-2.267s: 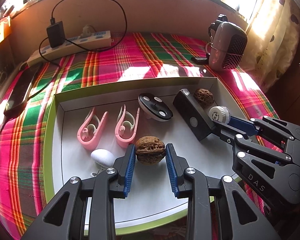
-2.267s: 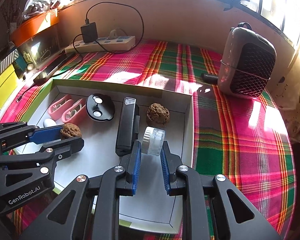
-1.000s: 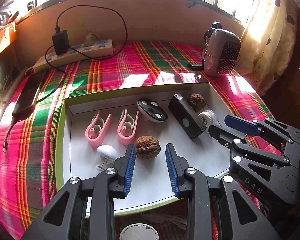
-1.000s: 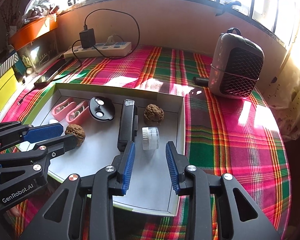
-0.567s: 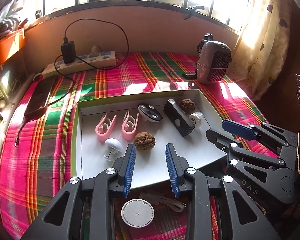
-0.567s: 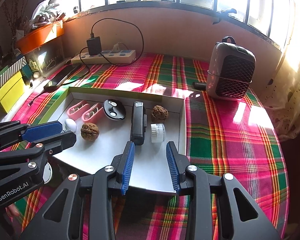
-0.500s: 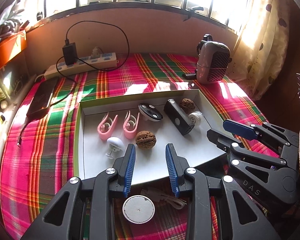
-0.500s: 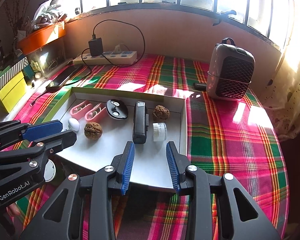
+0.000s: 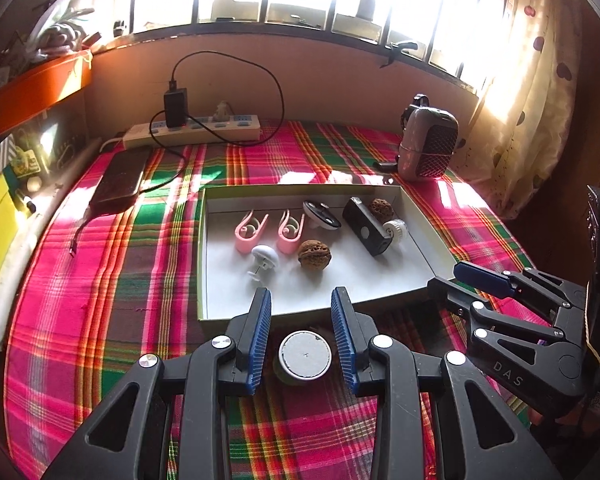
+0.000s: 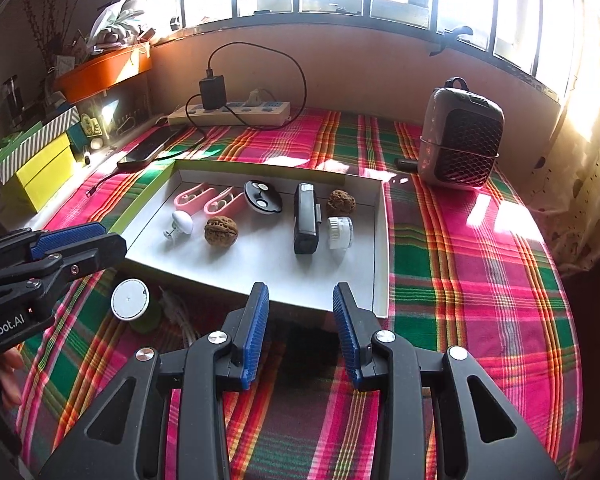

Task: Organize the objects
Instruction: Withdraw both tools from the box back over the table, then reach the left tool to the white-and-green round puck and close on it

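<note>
Left gripper [image 9: 302, 332] hangs with jaws apart and empty above a round white-topped container [image 9: 305, 356] on the plaid cloth [image 9: 100, 280]. Right gripper [image 10: 300, 322], likewise spread and empty, hovers just short of the white tray [image 10: 380, 248]. At twelve o'clock the tray groups like items: pink clips [image 9: 252, 230], walnut [image 9: 314, 254], black case [image 9: 366, 226], presumably sorted; the container outside probably follows.

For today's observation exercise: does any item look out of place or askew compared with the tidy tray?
Yes. A round white-topped green container and a loose white cable lie on the plaid cloth outside the shallow white tray, near its front edge. Inside, the black rectangular device and walnuts look orderly. Both grippers are open and empty.
</note>
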A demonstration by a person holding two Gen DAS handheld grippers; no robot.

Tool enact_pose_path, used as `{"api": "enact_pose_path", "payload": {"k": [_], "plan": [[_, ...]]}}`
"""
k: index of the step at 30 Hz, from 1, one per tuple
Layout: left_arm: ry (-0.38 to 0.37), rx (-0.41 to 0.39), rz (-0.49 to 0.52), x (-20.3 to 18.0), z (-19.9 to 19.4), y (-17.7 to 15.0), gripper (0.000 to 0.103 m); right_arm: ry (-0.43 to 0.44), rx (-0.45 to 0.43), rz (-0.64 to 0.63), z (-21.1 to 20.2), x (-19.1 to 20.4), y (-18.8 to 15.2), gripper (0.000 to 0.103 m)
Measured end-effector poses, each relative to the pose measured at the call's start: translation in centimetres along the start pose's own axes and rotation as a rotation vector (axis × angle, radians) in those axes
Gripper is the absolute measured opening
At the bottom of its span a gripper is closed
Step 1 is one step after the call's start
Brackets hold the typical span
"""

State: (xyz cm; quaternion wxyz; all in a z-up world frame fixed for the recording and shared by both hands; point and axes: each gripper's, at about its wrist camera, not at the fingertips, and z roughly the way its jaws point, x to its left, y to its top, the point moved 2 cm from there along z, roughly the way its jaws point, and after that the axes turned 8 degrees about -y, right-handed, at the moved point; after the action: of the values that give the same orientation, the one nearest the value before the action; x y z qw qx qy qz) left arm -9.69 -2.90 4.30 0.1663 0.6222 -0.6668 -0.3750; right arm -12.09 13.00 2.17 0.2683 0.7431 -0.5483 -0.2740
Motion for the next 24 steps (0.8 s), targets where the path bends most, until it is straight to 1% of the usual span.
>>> {"api": "enact_pose_path", "payload": {"k": [1,3,4,7,12,17,20,24], "plan": [[-0.001,-0.005,-0.005,0.3,-0.3,-0.3,0.029,0.007,0.0,0.0,-0.1,0.1,-0.3,0.036],[-0.001,-0.003,-0.006,0.8,-0.8,-1.0,0.029,0.018,0.003,-0.003,-0.3,0.4,-0.7,0.043],[0.0,0.004,-0.01,1.0,-1.0,-1.3,0.03,0.023,0.003,-0.005,-0.4,0.5,-0.9,0.044],[-0.015,0.025,-0.02,1.5,-1.2,-2.3,0.034,0.032,0.01,-0.013,-0.5,0.9,-1.5,0.044],[-0.055,0.052,-0.021,1.4,-0.9,-3.9,0.035,0.043,0.022,-0.017,-0.5,1.3,-2.2,0.045],[-0.079,0.087,-0.009,0.6,0.4,-4.4,0.035,0.047,0.036,-0.016,-0.4,1.5,-2.8,0.045],[-0.083,0.108,-0.014,0.2,1.3,-4.5,0.035,0.045,0.045,-0.02,-0.3,1.5,-3.2,0.045],[-0.069,0.117,-0.027,0.2,2.3,-4.1,0.035,0.042,0.055,-0.025,-0.2,1.6,-3.5,0.045]]}}
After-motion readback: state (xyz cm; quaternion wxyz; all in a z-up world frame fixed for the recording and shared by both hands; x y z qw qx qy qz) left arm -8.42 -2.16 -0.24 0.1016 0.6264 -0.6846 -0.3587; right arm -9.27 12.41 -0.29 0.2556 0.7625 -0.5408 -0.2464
